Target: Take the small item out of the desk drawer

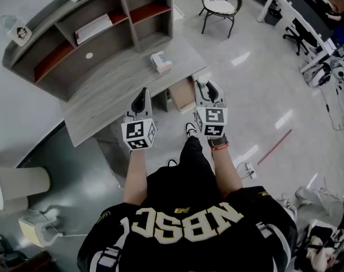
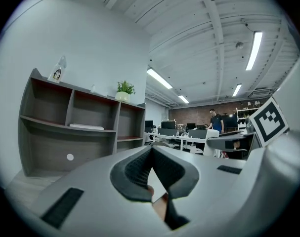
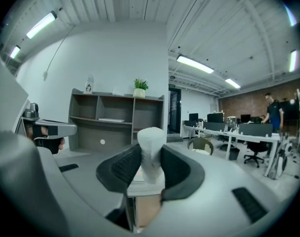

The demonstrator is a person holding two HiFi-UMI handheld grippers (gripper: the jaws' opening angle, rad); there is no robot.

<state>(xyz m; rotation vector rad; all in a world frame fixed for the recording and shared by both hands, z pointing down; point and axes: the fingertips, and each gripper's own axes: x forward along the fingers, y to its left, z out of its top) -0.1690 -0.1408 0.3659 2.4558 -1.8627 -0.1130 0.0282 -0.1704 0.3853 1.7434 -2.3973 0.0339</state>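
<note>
So right now your right gripper (image 1: 204,88) is clamped on the small white item (image 3: 151,139). It stands upright between the two dark pads (image 3: 121,168), squeezed from both sides, with its rounded top poking out above the jaw tips. Your left gripper (image 2: 151,151) is closed with nothing in it: the pads meet at the tips and only a thin wedge of gap opens up toward the base. In the head view both grippers are up in front of you, side by side and apart. The grey desk (image 1: 112,89) lies below and ahead of the jaws. What looks like the pulled-out drawer (image 1: 183,94), tan inside, sits at the desk edge between the two grippers, just below and left of your right jaws. The shelf unit (image 3: 115,120) is straight beyond the jaws in both gripper views. A little stack of books (image 1: 160,62) lies on the desktop past the jaw tips. Off to the right of your right jaws there's a round chair (image 3: 201,144) on the open floor.
</note>
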